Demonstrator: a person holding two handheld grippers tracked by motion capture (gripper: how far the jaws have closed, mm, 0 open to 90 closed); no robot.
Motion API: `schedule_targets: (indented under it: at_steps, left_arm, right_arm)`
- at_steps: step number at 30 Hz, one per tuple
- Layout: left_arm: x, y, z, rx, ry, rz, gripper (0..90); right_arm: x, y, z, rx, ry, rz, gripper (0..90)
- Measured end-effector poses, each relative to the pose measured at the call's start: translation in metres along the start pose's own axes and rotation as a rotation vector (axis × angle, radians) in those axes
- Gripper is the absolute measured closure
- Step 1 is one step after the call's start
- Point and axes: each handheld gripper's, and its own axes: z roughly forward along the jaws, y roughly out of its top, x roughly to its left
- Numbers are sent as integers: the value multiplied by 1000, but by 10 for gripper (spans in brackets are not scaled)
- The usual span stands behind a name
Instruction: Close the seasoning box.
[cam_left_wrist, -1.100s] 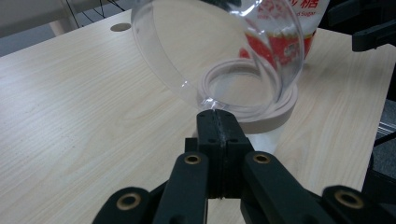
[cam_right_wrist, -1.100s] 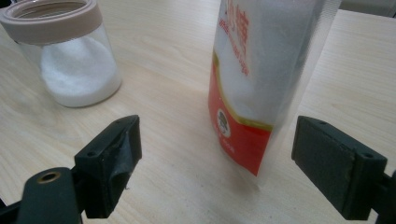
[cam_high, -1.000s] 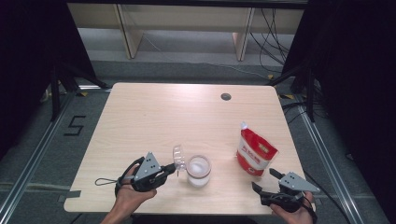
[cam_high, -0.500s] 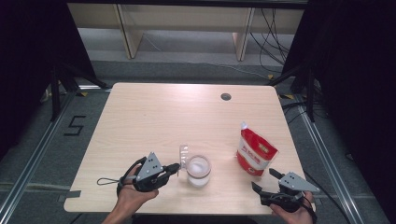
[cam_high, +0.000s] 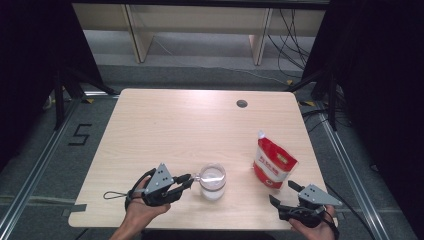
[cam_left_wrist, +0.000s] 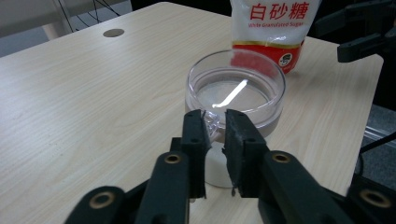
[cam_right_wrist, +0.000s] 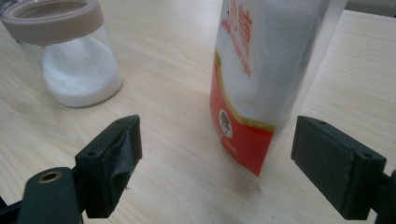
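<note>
Lid is down now. A second ago I was holding the clear lid (cam_left_wrist: 233, 91) tipped up to the left of the jar (cam_high: 212, 182); half a second ago it was swinging over the mouth. Now it's sitting flat on the rim, as far as I'm seeing from the left gripper view. I'm reading that as the jar being closed, or one press short of it. I can't confirm it's seated all the way round.

My left gripper (cam_high: 186, 181) is clenching the lid's small clear tab on the near side of the rim. The jaws are almost together with the tab between them. The gripper is lying low at the jar's left, pointing right.

The jar is standing upright near the front edge of the table (cam_high: 175, 125), roughly mid-width. White sugar is filling the lower part, and there's a brownish band under the lid.

My right gripper (cam_high: 281, 191) is sitting at the front right corner, same as in both earlier frames, jaws spread wide and gripping nothing. The sugar bag (cam_high: 272, 165) is standing upright just ahead of it, lined up with the gap between the jaws but not touching either. Jar and bag are standing apart.

Next, I'm guessing: let go of the tab, back the left gripper off.
</note>
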Motion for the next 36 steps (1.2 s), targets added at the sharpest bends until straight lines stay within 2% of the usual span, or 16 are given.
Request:
schedule_targets:
  at_steps: [1,2,3,6,11,12,17,19,20,21,24,25,27,30,31,36]
  left_arm:
    - [0,-1,0,-2,-1,-8,694]
    - [0,-1,0,3,1,-38,639]
    - [2,-2,1,2,-17,-42,577]
    - [2,-5,0,1,-17,-71,489]
    - [3,-12,-3,20,-28,-74,379]
    - [2,-13,-3,24,-17,-90,362]
    - [5,-21,-6,31,-23,-127,293]
    - [6,-23,-8,31,-17,-131,288]
    - [7,-24,-10,40,-18,-117,281]
    - [7,-25,-10,37,-23,-120,272]
    - [7,-28,-13,47,-18,-112,250]
    - [7,-30,-13,48,-18,-115,241]
    - [7,-32,-14,53,-22,-131,222]
    - [9,-34,-15,63,-29,-105,191]
    - [7,-35,-15,61,-24,-132,181]
    - [5,-37,-16,74,-25,-86,160]
  right_arm:
    - [1,0,0,8,-9,6,170]
    - [3,0,-1,14,-11,22,170]
    - [2,0,-1,12,-10,18,170]
    - [0,0,0,0,0,7,170]
    - [0,0,1,-2,3,-4,169]
    - [0,0,0,3,2,0,169]
    - [0,0,0,-5,3,-10,169]
    - [0,0,0,-5,3,-10,169]
    - [0,0,0,-5,3,-9,169]
    - [2,0,-1,4,-9,22,169]
    - [1,0,-1,0,-6,9,169]
    - [3,0,-2,8,-6,28,169]
    - [3,0,-1,8,-4,20,169]
    - [1,0,-1,0,-9,0,169]
    - [4,0,-2,10,-7,27,169]
    - [4,0,-1,8,-7,18,169]
